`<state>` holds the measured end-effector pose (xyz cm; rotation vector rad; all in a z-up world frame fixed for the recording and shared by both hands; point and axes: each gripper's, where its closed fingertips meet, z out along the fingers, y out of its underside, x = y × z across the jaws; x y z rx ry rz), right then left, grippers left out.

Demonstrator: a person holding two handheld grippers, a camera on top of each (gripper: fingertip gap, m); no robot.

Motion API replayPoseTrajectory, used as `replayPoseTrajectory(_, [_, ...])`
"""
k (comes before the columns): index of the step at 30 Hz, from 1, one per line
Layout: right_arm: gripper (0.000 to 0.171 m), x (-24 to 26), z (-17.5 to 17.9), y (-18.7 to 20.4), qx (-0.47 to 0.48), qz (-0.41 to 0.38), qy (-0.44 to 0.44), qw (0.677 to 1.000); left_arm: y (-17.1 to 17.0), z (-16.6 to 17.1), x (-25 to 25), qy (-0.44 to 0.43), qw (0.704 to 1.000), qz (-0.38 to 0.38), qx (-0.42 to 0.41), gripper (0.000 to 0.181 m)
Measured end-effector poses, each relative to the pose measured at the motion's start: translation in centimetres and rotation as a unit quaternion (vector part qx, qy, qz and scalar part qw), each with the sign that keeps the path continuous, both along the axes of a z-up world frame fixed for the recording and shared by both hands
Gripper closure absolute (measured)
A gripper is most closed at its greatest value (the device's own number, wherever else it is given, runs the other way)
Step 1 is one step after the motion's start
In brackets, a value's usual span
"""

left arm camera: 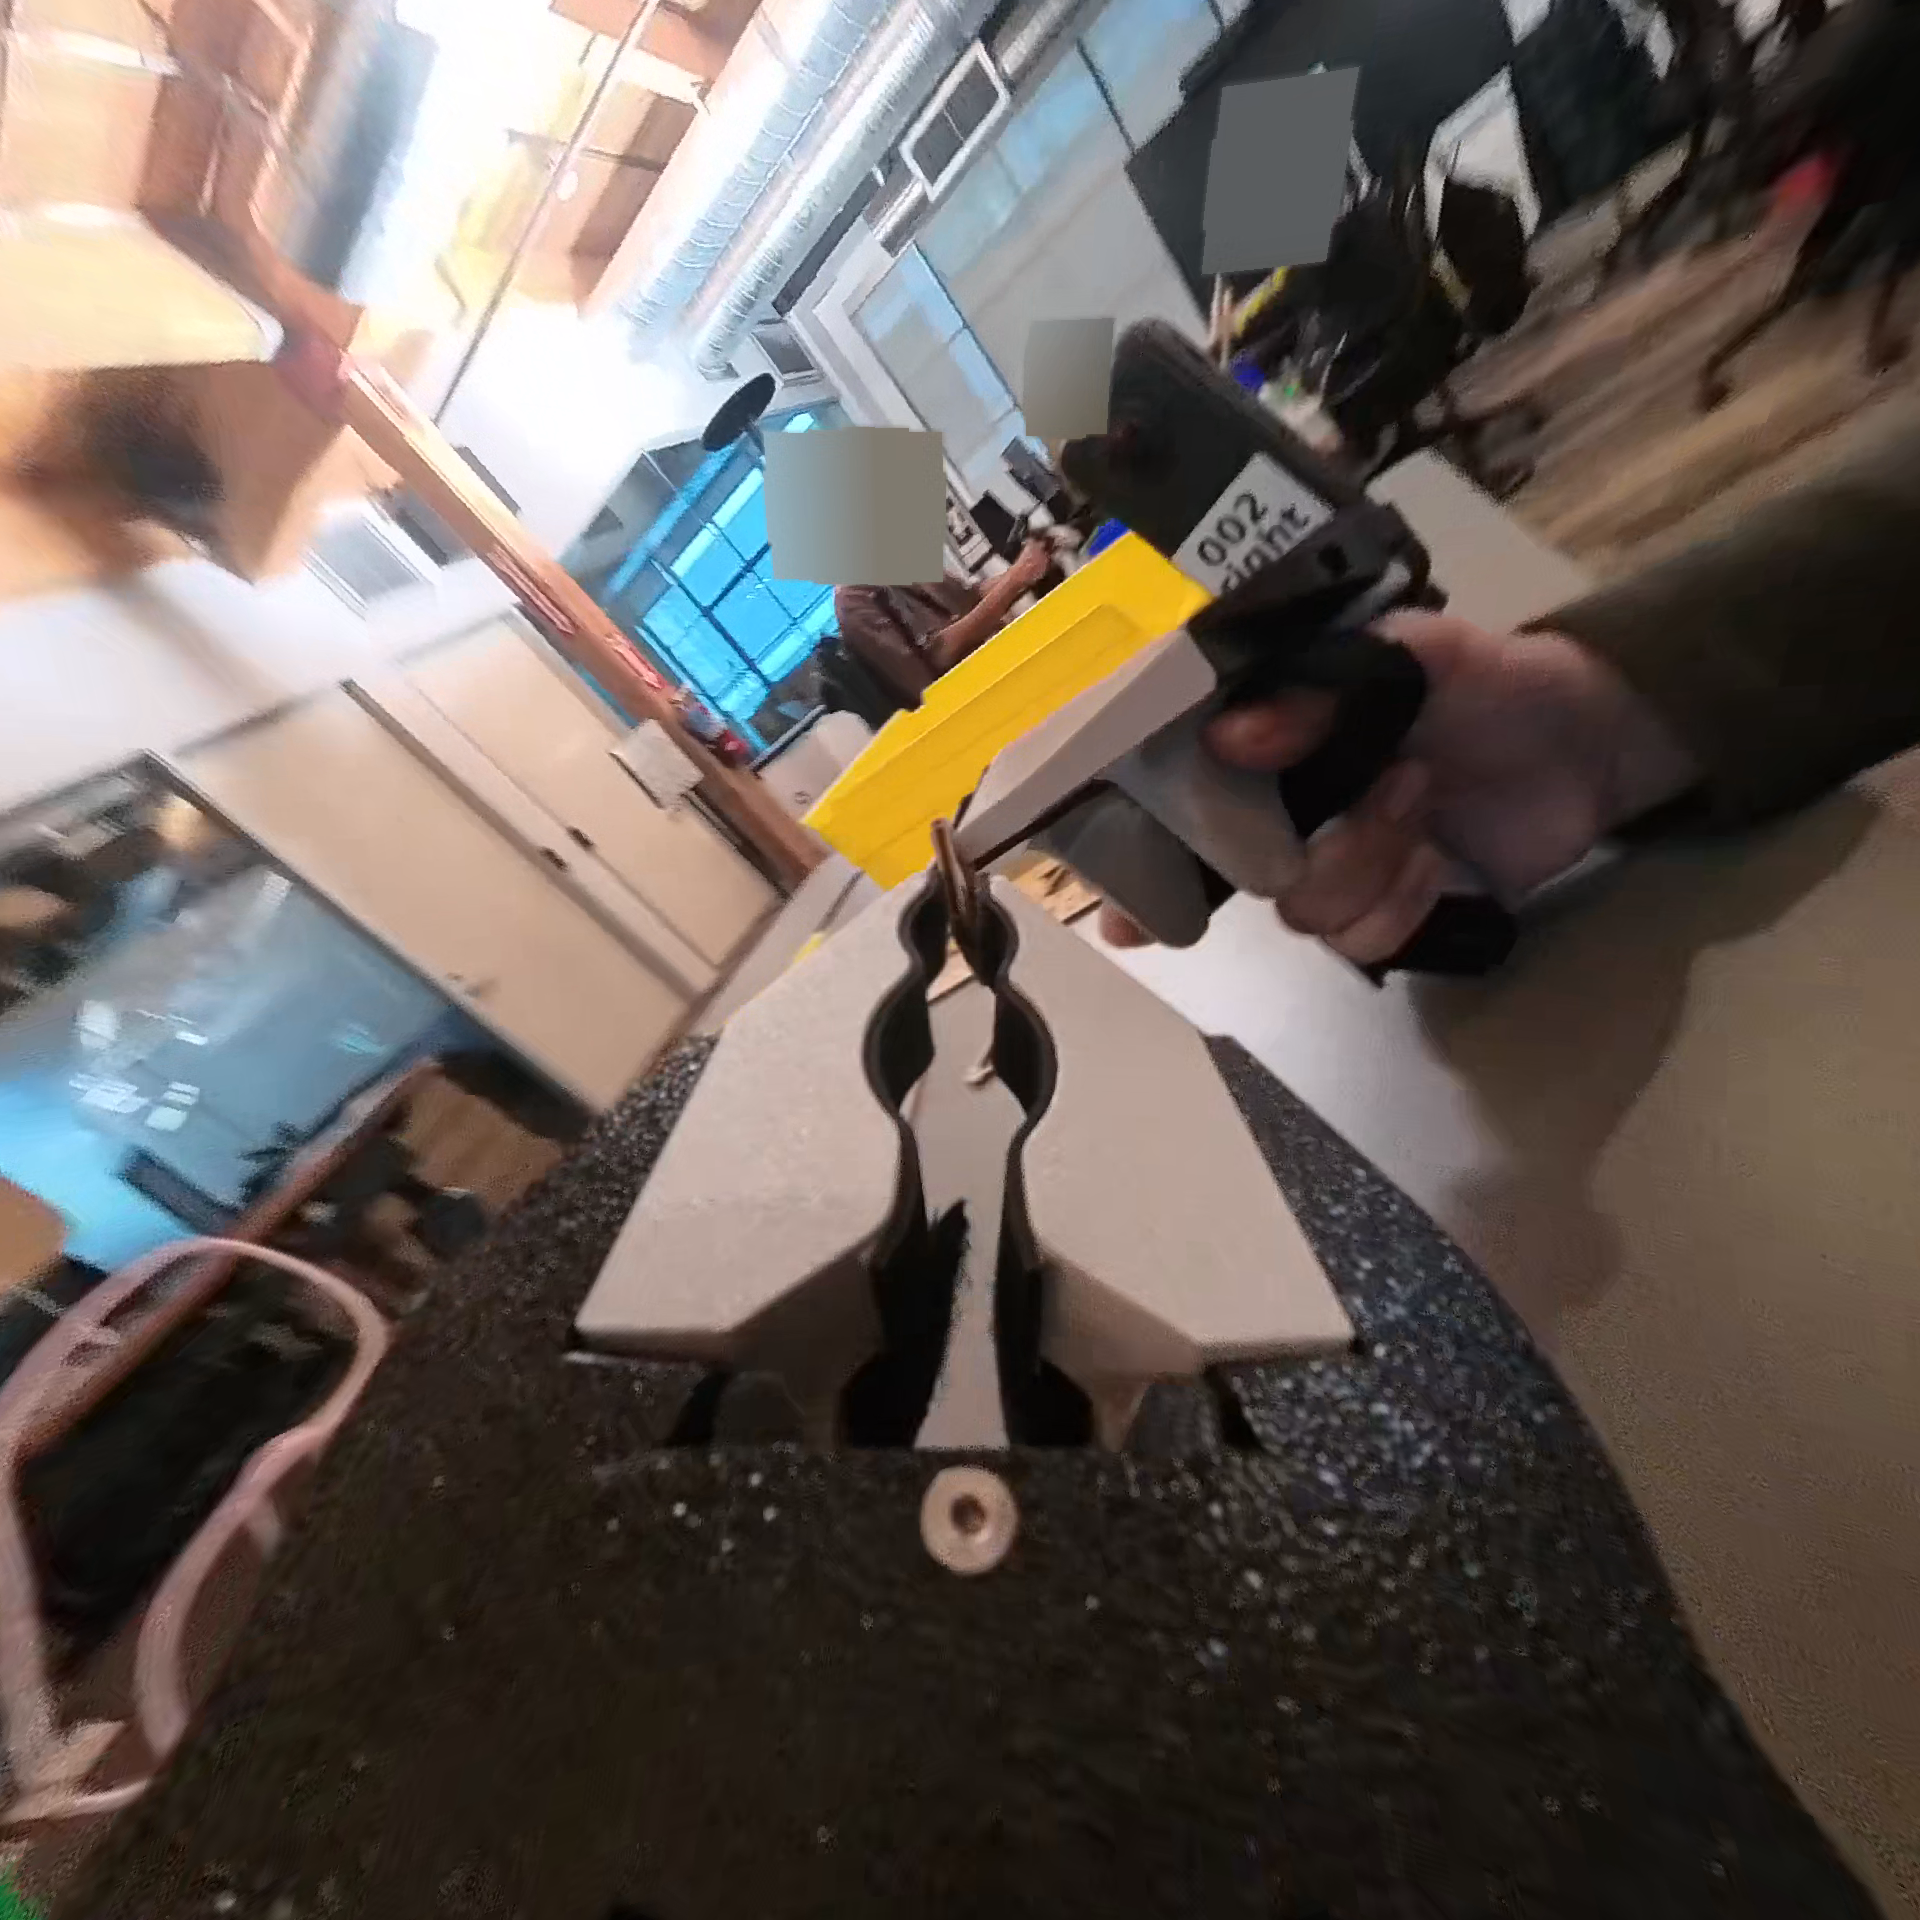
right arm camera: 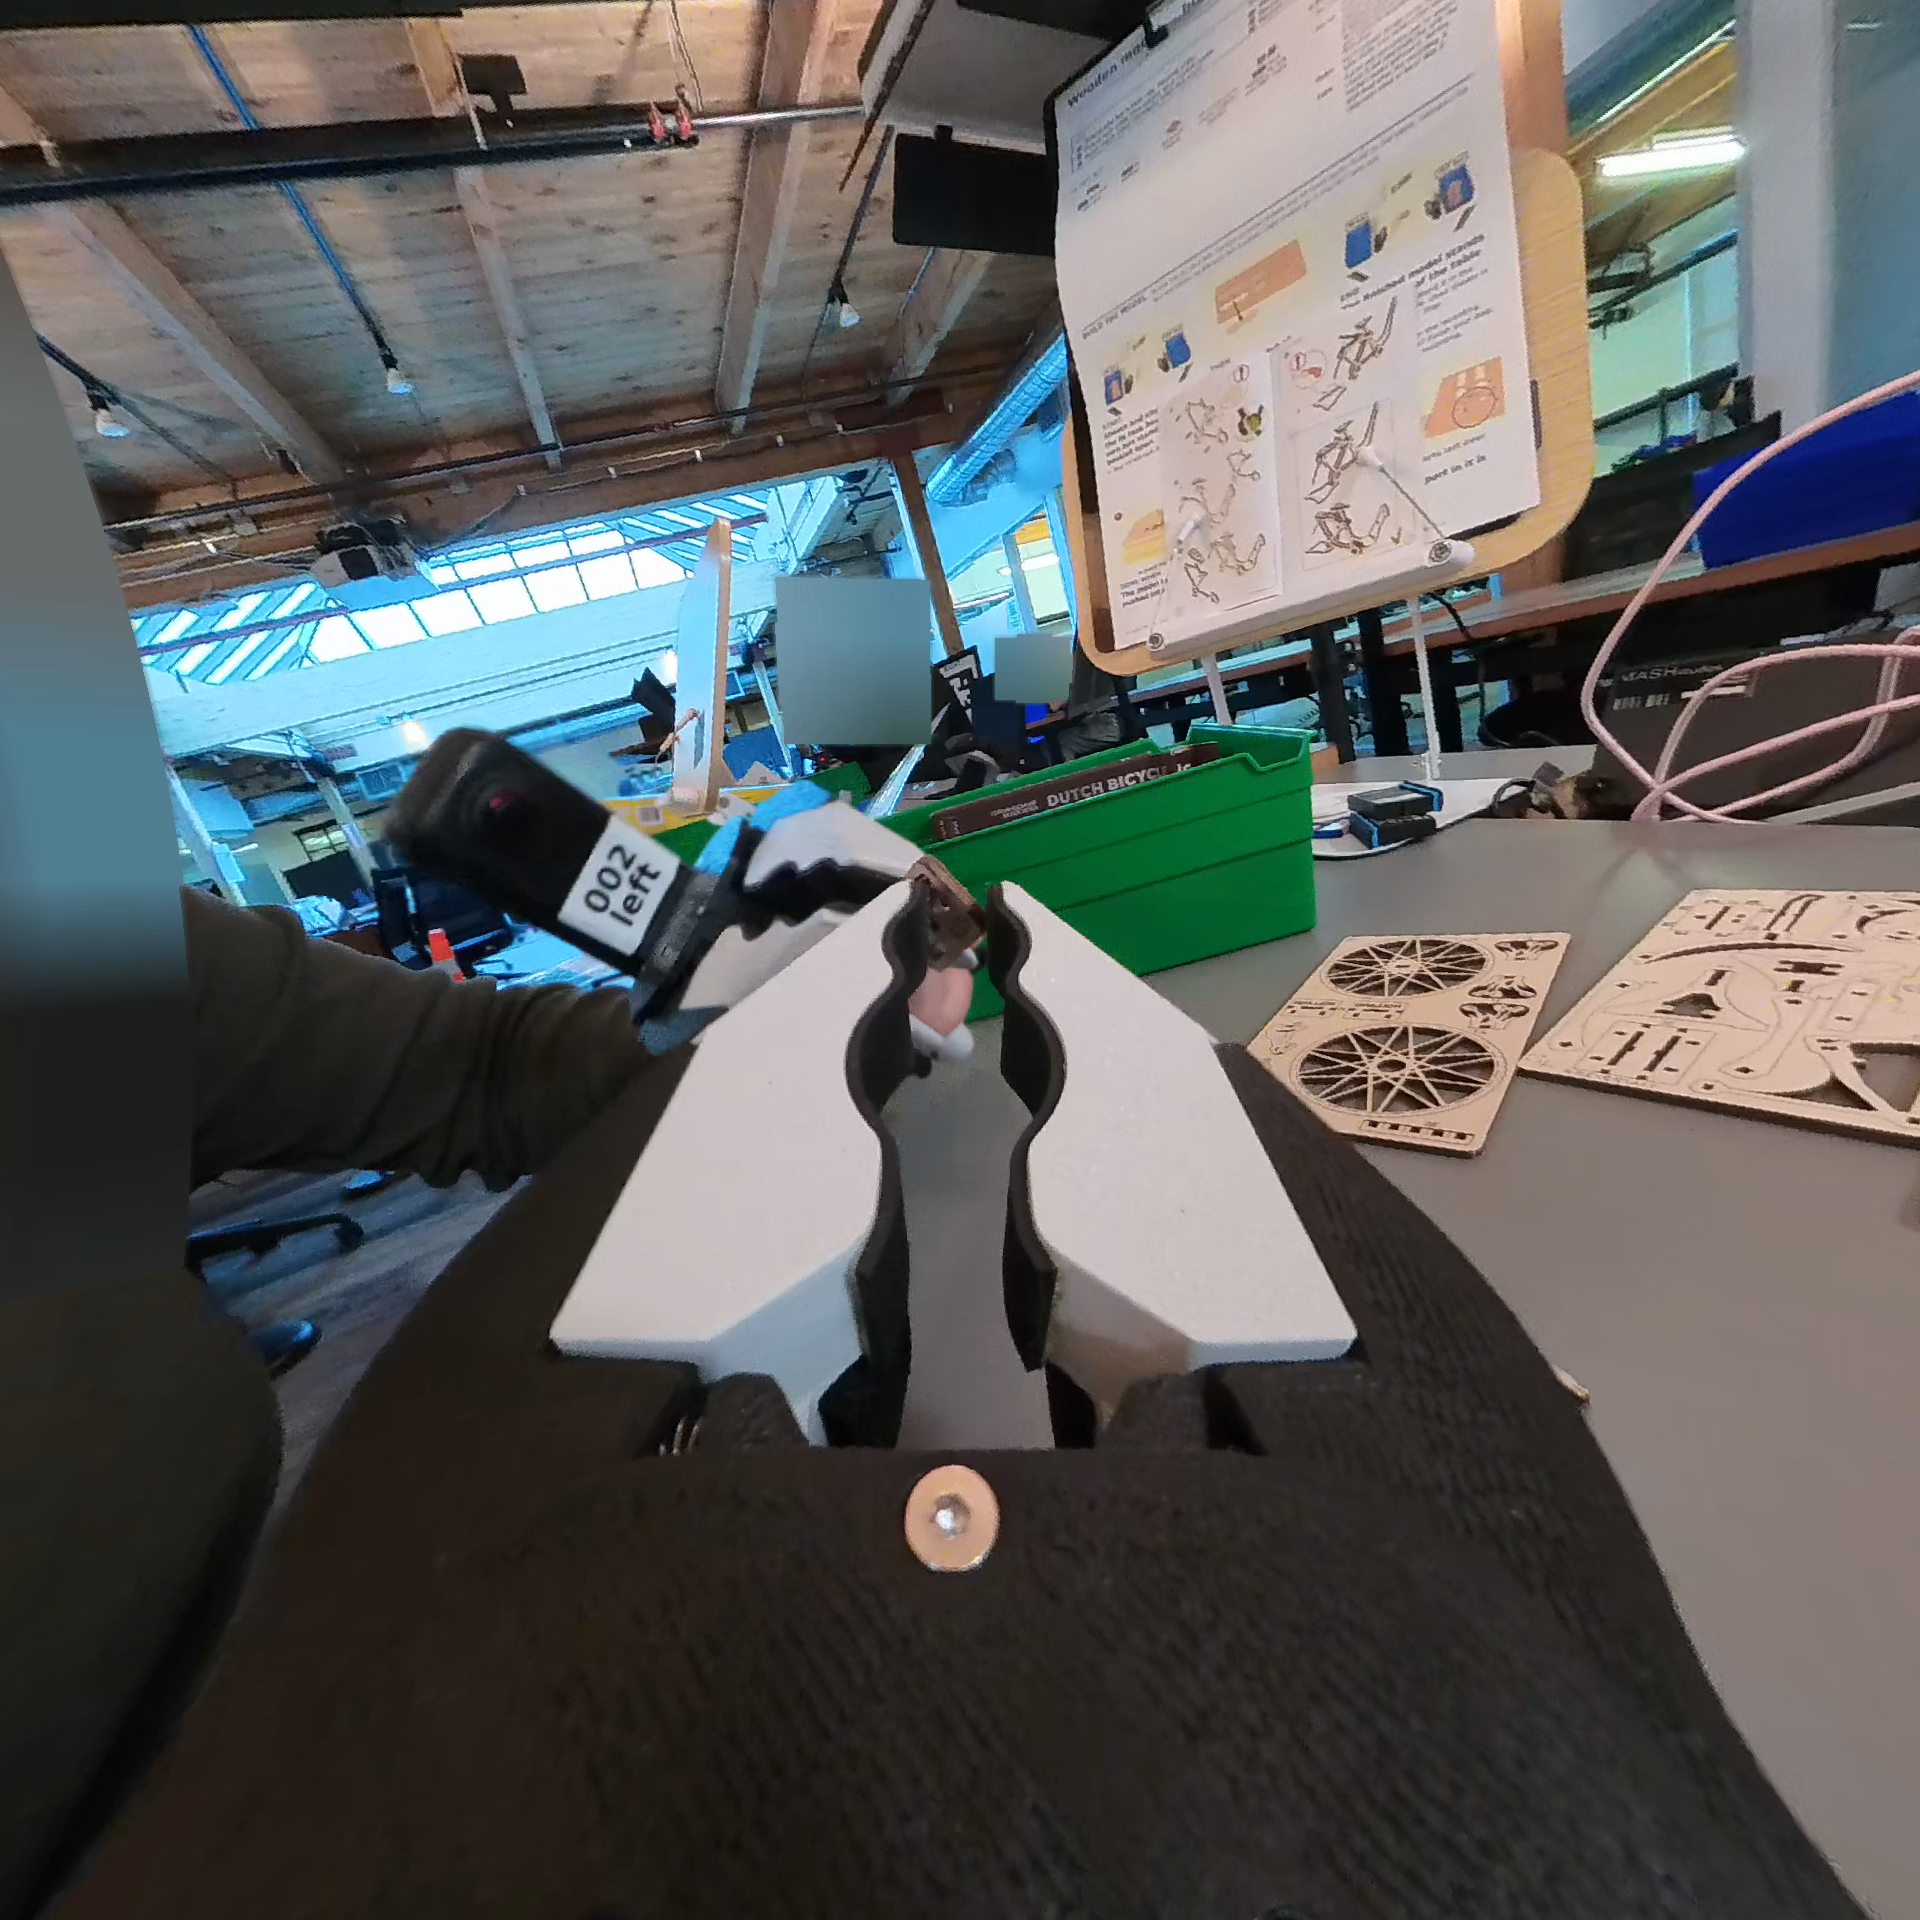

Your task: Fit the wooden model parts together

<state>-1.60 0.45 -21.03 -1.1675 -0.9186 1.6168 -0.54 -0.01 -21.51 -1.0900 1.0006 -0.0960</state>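
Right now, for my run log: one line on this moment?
left claw: shut on part | right claw: at part, grip unclear | sheets: on table

Two wooden part sheets [right arm camera: 1413, 1029] at three o'clock, one green bin [right arm camera: 1143, 873], one yellow bin [left arm camera: 997, 707], perhaps one small wooden piece [right arm camera: 951, 914].

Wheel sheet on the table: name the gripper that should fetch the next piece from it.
Right, probably. The wheel sheet lies on the table just to the right of the right gripper. The left gripper is farther left and clamps the small wooden part.
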Motion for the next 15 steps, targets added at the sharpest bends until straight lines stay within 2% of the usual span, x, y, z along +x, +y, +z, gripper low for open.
replayPoseTrajectory(2, [0.163,0.0,0.0,0.1,-0.01,0.004,0.002,1.0,0.1,0.0,0.0,0.046,0.997,0.028,0.048,0.178])
replayPoseTrajectory(7, [0.163,-0.1,-0.2,0.7,-0.036,-0.013,0.006,0.999,0.6,-0.2,-0.2,0.107,0.986,0.075,0.099,0.177])
replayPoseTrajectory(15, [0.162,-0.7,-1.0,2.1,-0.043,-0.075,-0.01,0.996,2.0,-1.1,-1.0,0.12,0.982,0.116,0.09,0.177])
